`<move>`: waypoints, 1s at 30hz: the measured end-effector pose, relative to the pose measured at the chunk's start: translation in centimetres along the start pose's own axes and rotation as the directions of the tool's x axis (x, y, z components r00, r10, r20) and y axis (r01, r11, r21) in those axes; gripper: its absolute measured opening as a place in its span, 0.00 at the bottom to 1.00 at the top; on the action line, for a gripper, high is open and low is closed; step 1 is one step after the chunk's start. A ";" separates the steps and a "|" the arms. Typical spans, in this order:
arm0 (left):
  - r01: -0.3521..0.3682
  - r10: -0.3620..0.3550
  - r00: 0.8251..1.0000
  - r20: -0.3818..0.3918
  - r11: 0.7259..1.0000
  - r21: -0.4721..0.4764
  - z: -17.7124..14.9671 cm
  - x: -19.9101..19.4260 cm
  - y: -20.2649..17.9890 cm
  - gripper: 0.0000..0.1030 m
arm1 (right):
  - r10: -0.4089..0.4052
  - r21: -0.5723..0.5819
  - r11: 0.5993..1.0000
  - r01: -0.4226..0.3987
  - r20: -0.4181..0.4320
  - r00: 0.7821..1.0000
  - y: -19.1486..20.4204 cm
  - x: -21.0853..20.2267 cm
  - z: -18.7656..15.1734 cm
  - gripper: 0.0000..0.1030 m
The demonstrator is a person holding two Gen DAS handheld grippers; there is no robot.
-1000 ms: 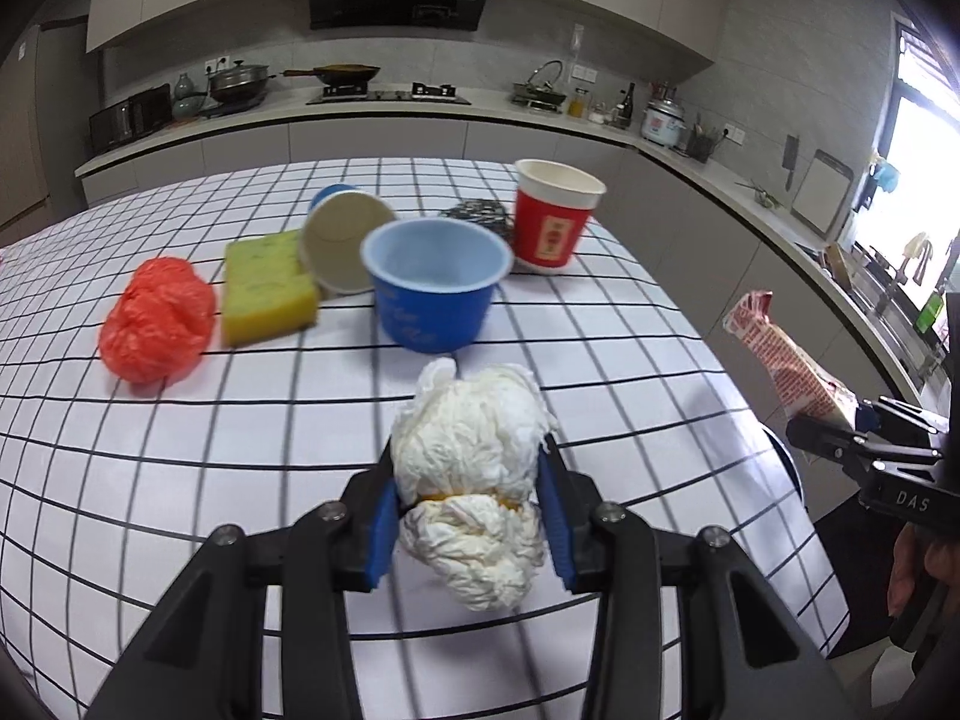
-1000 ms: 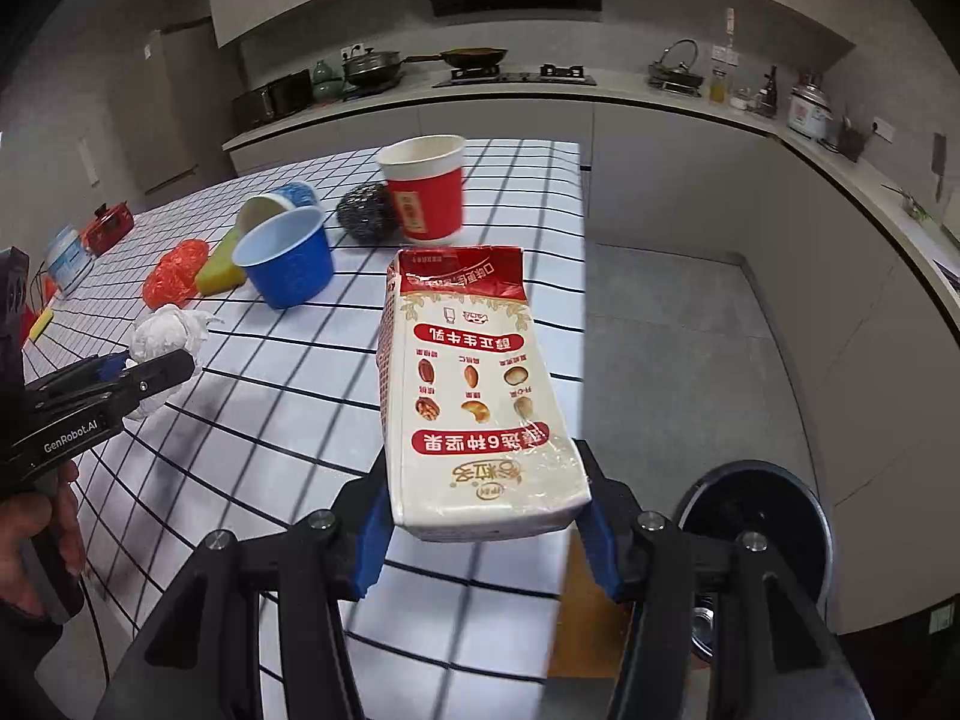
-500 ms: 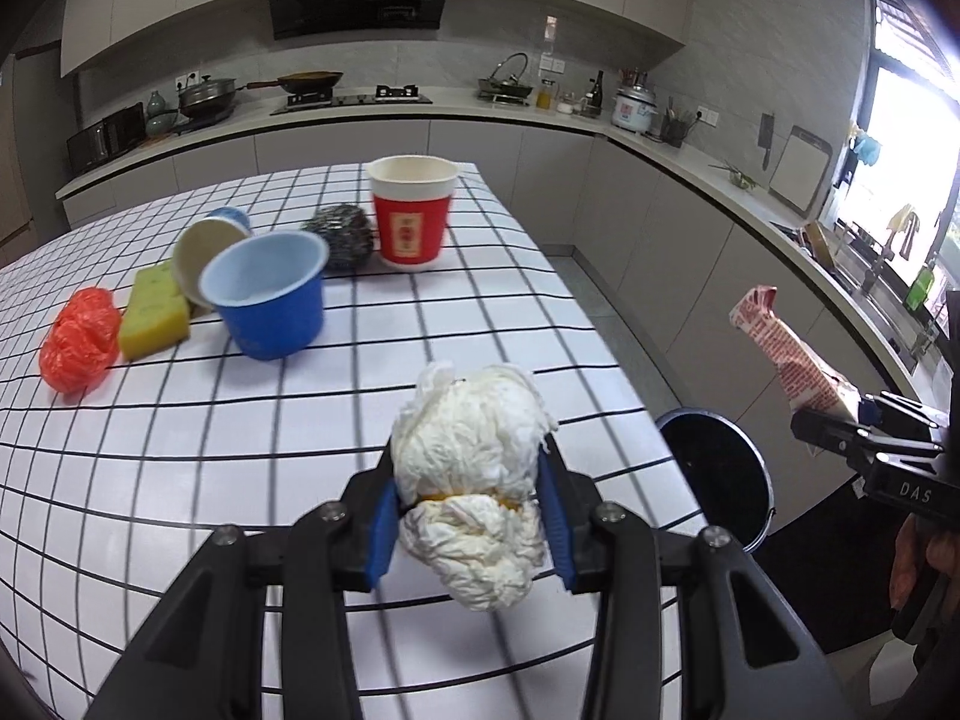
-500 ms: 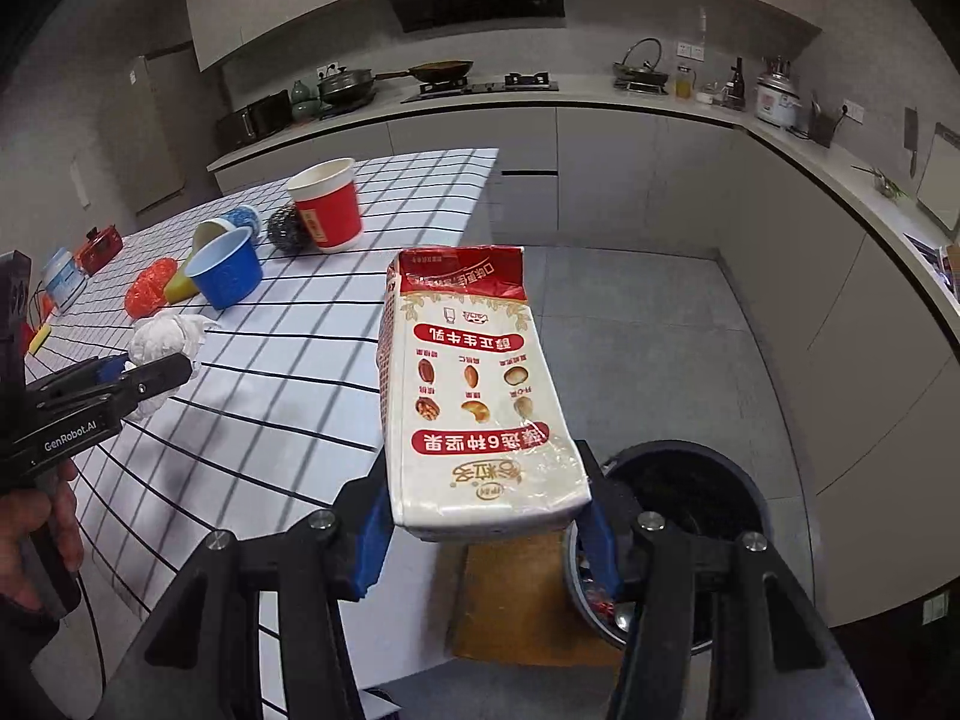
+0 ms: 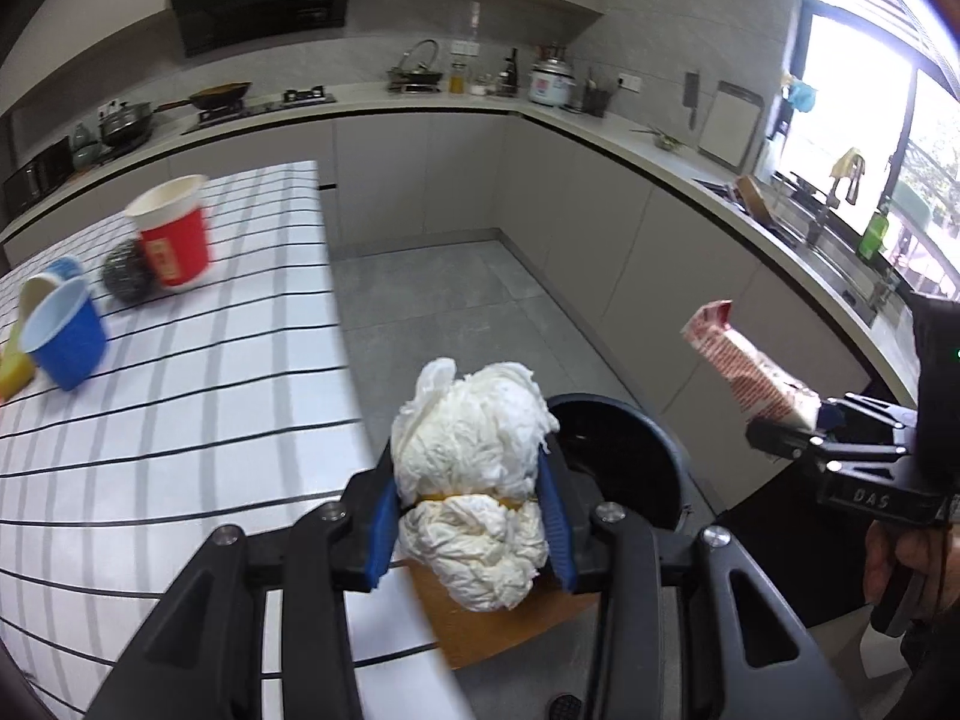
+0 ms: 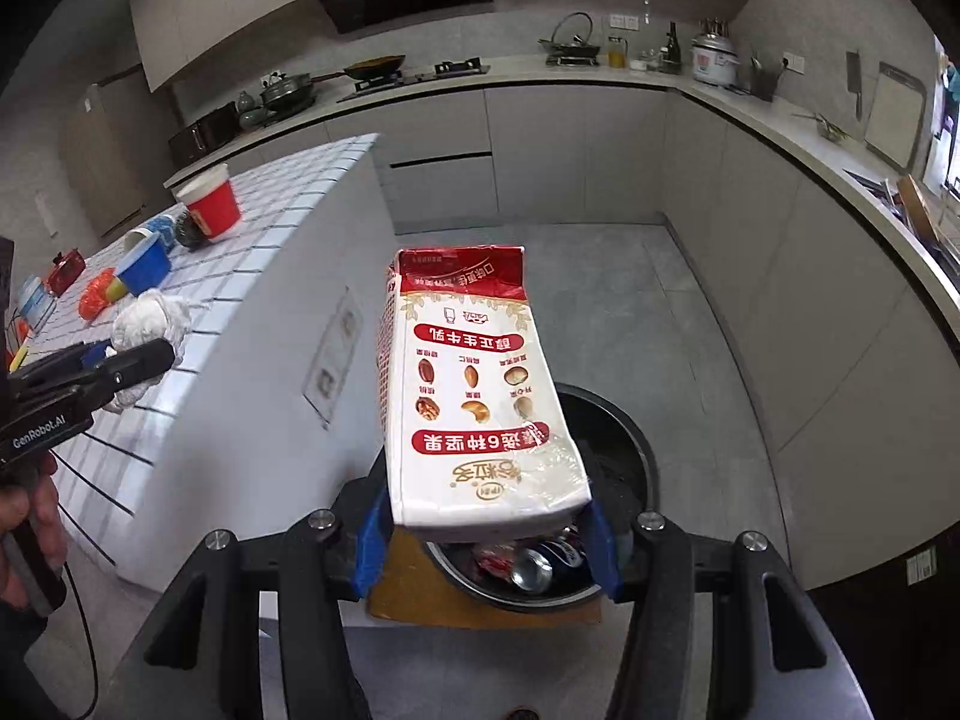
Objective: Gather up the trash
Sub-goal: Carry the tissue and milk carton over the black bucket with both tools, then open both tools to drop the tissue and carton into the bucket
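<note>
**Two pieces of trash held at the bin, more left on the counter**

The left gripper (image 5: 474, 516) pinches a crumpled white paper towel wad (image 5: 474, 480) between its blue pads, and the wad hangs just past the edge of the white grid-lined counter (image 5: 180, 420), in front of the near rim of the round black trash bin (image 5: 636, 456) on the floor. The right gripper (image 6: 486, 540) is clamped on the base of a white and red milk carton printed with nuts (image 6: 474, 384), which stands up and away from the camera. In the right wrist view the carton sits directly over the bin's opening, and crushed cans (image 6: 534, 564) and other scraps already lie inside, so part of the collecting looks done.

Neither held piece has been let go yet. Judging from their positions, the carton is ready to drop, while the paper wad seems to need a little more travel to be squarely over the opening.

Plenty remains on the counter:
- a red paper cup with a white rim (image 5: 171, 234)
- a dark steel scouring ball (image 5: 126, 279) just beside it
- a blue plastic cup (image 5: 66, 336)
- a pale cup lying on its side behind the blue one (image 5: 36, 294)
- a yellow sponge (image 5: 12, 369)
- a crumpled orange-red plastic bag (image 6: 93, 300), seen only from the right wrist

Which of these count as trash cannot be told for sure. Overall the task looks to be around its middle.
</note>
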State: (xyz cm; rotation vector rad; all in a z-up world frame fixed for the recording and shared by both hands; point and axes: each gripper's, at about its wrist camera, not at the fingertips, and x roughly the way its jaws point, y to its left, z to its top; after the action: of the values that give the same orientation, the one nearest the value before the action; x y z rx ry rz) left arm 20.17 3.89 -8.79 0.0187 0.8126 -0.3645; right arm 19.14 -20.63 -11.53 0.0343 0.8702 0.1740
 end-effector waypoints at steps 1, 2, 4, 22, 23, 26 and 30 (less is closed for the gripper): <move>0.011 -0.011 1.000 -0.002 1.000 0.004 0.0 0.6 -1.1 0.41 | -0.003 0.000 1.000 0.003 -0.004 1.000 -1.1 0.0 -0.4 0.54; 0.017 -0.017 1.000 -0.004 1.000 0.007 0.0 1.0 -2.1 0.41 | -0.004 -0.001 1.000 0.004 -0.007 1.000 -2.2 0.0 -0.7 0.54; 0.027 -0.027 0.999 -0.017 1.000 0.014 0.0 2.6 -4.1 0.41 | -0.007 -0.011 1.000 0.006 -0.017 1.000 -4.3 0.2 -1.3 0.54; 0.006 -0.018 0.992 -0.127 0.995 -0.099 -4.0 14.3 -8.4 0.41 | 0.075 -0.187 0.977 -0.106 -0.162 0.984 -11.5 10.7 -4.9 0.54; 0.014 -0.029 0.990 -0.137 0.994 -0.107 -4.1 15.0 -8.4 0.42 | 0.086 -0.200 0.972 -0.120 -0.172 0.981 -11.5 11.7 -5.0 0.55; -0.018 -0.007 0.981 -0.192 0.991 -0.130 -4.9 17.4 -8.4 0.72 | 0.124 -0.235 0.956 -0.176 -0.217 0.968 -11.3 14.4 -5.3 0.78; -0.092 0.055 0.981 -0.187 0.977 -0.194 -5.9 17.1 -7.1 0.80 | 0.074 -0.260 0.955 -0.142 -0.253 0.965 -12.4 16.8 -5.9 0.84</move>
State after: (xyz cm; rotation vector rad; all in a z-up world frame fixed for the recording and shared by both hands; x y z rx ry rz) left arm 24.42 -7.19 -24.13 -0.1088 1.0233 -0.2104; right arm 26.91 -30.29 -29.33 -0.2043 1.0806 0.4089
